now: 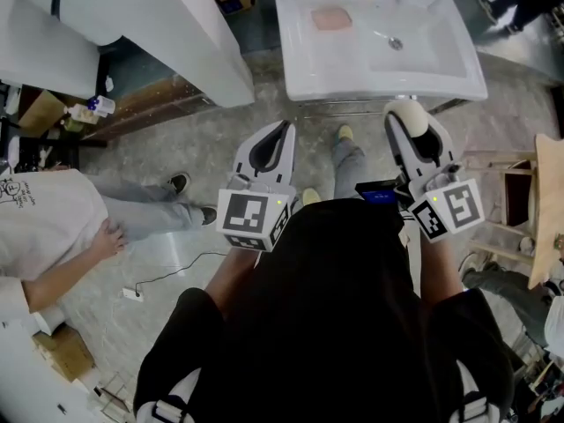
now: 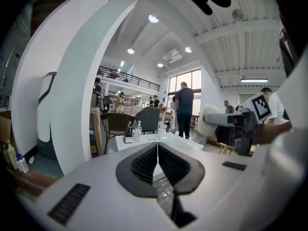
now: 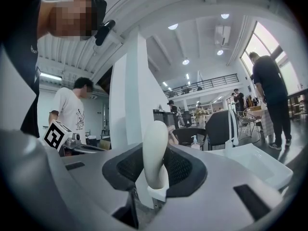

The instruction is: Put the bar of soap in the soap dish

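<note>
From the head view, the sink [image 1: 458, 69] stands at twelve o'clock, and a pinkish dish [image 1: 332, 18] sits on its ledge toward eleven. At one o'clock the right gripper [image 1: 416, 135] is clamped on the soap [image 1: 411, 113], well apart from the dish. In the left gripper view, the left gripper [image 2: 157, 159] has its jaws pressed together with nothing between them. In the right gripper view, the pale soap [image 3: 155, 148] stands upright between the pads, with the sink [image 3: 255, 160] at three o'clock.

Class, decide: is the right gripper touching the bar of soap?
Touching. The right gripper view shows the bar of soap standing upright between the dark pads of the right gripper, with both pads pressed against it and no gap.
</note>
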`<state>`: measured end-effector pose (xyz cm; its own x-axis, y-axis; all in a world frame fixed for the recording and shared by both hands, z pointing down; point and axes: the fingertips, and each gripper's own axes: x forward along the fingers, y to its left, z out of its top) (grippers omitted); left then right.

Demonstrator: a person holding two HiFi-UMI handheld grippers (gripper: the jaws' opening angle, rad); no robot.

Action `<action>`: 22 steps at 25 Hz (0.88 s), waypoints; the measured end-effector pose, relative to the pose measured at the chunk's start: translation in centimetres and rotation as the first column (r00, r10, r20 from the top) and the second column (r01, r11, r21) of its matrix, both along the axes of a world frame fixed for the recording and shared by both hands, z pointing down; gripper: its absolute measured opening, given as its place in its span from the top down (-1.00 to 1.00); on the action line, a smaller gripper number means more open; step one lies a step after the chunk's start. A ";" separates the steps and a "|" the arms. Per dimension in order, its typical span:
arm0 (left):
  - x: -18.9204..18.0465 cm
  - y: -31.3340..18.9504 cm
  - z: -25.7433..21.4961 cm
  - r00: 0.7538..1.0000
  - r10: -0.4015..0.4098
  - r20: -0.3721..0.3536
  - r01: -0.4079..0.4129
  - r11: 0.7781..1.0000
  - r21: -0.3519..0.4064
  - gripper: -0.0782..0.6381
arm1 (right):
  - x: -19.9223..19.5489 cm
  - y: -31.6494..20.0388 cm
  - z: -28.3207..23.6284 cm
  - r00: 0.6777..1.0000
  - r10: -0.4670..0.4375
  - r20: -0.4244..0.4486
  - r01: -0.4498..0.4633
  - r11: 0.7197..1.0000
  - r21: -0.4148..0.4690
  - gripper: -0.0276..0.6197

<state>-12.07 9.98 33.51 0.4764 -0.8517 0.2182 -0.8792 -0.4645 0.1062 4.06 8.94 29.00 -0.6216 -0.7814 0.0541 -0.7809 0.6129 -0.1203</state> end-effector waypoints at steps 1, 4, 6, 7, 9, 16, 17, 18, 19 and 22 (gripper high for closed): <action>0.0 -0.2 -0.1 1.000 -0.002 0.001 0.002 1.000 0.003 0.77 | -0.1 -0.2 0.1 1.000 -0.002 0.001 0.002 1.000 0.000 0.55; -0.2 -0.7 -0.2 1.000 -0.005 0.004 0.005 1.000 0.009 0.77 | -0.3 -0.5 0.3 1.000 -0.006 0.003 0.006 1.000 -0.005 0.55; -0.2 -1.0 -0.2 1.000 -0.005 0.006 0.005 1.000 0.009 0.77 | -0.3 -0.8 0.4 1.000 -0.009 0.003 0.009 1.000 -0.008 0.55; -0.1 -1.2 -0.2 1.000 -0.004 0.008 0.004 1.000 0.008 0.77 | -0.3 -1.0 0.4 1.000 -0.011 0.003 0.011 1.000 -0.010 0.55; 0.1 -1.5 -0.2 1.000 -0.002 0.011 0.002 1.000 0.006 0.77 | -0.2 -1.4 0.5 1.000 -0.014 0.003 0.014 1.000 -0.011 0.55; 0.6 -3.4 0.1 1.000 -0.001 0.017 0.001 1.000 0.000 0.77 | 0.2 -3.4 0.8 1.000 -0.015 0.010 0.015 1.000 -0.017 0.55; 0.8 -3.7 0.1 1.000 -0.001 0.017 0.001 1.000 0.001 0.77 | 0.4 -3.7 0.9 1.000 -0.015 0.010 0.016 1.000 -0.019 0.55; 0.9 -4.0 0.0 1.000 0.000 0.018 0.000 1.000 0.001 0.77 | 0.5 -4.0 0.9 1.000 -0.015 0.011 0.015 1.000 -0.021 0.55; 1.0 -4.3 0.0 1.000 0.002 0.019 -0.002 1.000 0.001 0.77 | 0.6 -4.3 1.0 1.000 -0.015 0.011 0.015 1.000 -0.023 0.55; 1.3 -5.3 0.0 1.000 0.008 0.021 -0.008 1.000 -0.001 0.77 | 0.8 -5.4 1.1 1.000 -0.014 0.009 0.014 0.999 -0.030 0.55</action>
<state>-10.76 4.64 33.48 0.4784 -0.8478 0.2290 -0.8775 -0.4713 0.0885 4.88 3.51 30.15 -0.6329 -0.7709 0.0721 -0.7713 0.6197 -0.1452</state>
